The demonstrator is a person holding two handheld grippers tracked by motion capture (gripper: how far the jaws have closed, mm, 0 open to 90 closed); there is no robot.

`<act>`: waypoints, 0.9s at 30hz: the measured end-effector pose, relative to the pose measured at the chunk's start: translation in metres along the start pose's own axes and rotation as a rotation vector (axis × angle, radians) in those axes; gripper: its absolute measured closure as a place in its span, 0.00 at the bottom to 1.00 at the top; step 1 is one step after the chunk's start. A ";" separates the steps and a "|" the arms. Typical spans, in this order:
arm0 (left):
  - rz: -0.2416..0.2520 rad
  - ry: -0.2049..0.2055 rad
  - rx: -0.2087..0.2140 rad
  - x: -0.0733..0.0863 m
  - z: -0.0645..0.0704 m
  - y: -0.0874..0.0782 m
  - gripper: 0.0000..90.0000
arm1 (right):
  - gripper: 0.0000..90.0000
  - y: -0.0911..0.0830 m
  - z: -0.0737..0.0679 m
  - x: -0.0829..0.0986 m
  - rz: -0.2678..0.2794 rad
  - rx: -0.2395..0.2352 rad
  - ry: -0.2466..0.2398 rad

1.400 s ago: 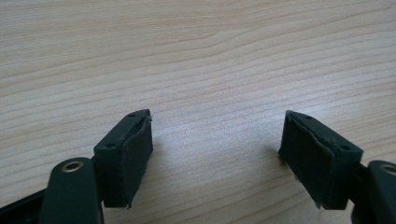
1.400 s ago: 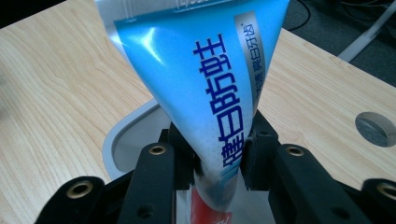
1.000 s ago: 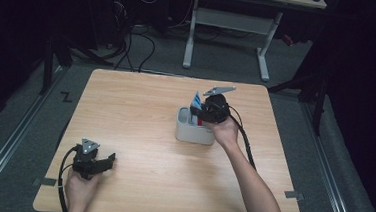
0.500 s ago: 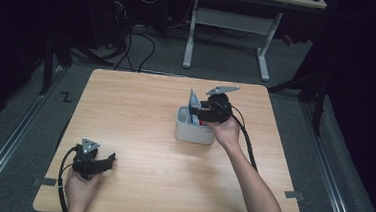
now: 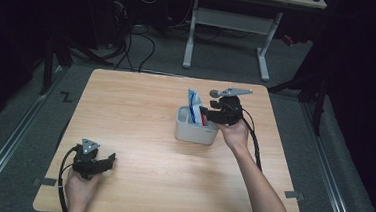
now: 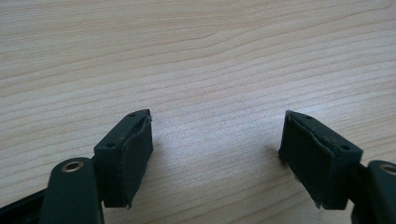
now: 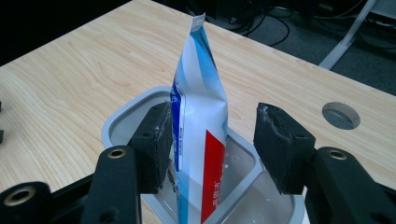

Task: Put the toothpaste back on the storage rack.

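Wood table (image 5: 140, 112), dark room behind. Your right gripper (image 7: 212, 140) has jaws wide, w/ the blue-white pouch (image 7: 198, 116) standing between them inside the grey bin (image 7: 123, 123), one pad touching it. Pouch looks placed; what's left is prob. backing out. Left gripper (image 6: 217, 149) rests wide open, nothing between jaws.

black tool (image 7: 210, 144), brass rivets, padded jaws

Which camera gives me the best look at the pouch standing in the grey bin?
The right gripper view: the pouch stands upright in the grey bin, close up between the open jaws of the right gripper, its blue, white and red print clear. In the high view it is small. The left gripper view looks at the table.
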State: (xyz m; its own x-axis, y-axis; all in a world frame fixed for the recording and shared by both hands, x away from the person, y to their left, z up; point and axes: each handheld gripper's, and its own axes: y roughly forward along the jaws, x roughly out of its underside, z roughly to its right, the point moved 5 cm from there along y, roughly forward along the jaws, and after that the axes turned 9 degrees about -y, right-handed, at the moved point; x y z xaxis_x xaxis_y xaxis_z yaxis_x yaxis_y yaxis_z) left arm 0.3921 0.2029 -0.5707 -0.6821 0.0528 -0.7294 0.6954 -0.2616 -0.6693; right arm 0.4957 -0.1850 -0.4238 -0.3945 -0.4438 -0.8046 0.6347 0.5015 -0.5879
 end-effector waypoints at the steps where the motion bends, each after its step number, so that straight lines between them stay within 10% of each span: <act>1: 0.000 0.000 0.000 0.000 0.000 0.000 0.29 | 0.52 -0.001 0.000 0.000 0.002 0.002 0.004; 27: 0.001 -0.007 0.007 0.000 -0.001 0.000 0.29 | 0.55 -0.047 0.011 -0.003 0.101 0.037 0.023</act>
State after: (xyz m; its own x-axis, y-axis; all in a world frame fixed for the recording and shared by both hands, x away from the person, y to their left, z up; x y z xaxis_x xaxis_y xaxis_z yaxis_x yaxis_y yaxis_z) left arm 0.3921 0.2037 -0.5705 -0.6828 0.0458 -0.7291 0.6946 -0.2687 -0.6674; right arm 0.4745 -0.2152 -0.3926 -0.3420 -0.3754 -0.8614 0.6957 0.5151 -0.5007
